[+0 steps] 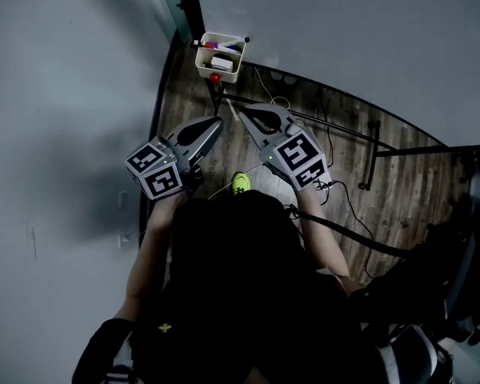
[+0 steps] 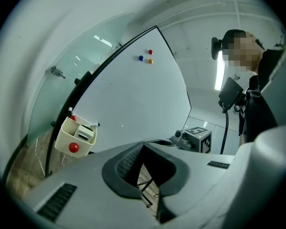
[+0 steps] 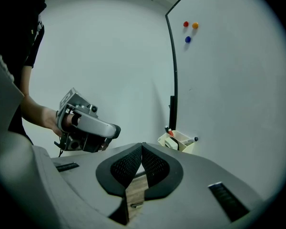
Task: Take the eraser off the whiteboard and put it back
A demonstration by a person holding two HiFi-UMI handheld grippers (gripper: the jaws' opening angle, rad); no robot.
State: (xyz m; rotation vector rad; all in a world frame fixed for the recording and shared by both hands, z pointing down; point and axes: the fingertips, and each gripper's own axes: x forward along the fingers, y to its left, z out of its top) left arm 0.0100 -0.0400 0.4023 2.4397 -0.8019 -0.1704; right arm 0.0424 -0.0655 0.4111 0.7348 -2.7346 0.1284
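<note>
eraser: sunk in the tray, only its top shows
whiteboard: far and right edges cut off

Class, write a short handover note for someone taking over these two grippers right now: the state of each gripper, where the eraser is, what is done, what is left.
Left gripper: shut, empty, short of the board.
Right gripper: shut, empty.
Eraser: lying in the cream tray hung low on the whiteboard's edge; neither gripper touches it.
Done: nothing that shows.
Left: open a gripper, lift the eraser out of the tray, then put it back.
</note>
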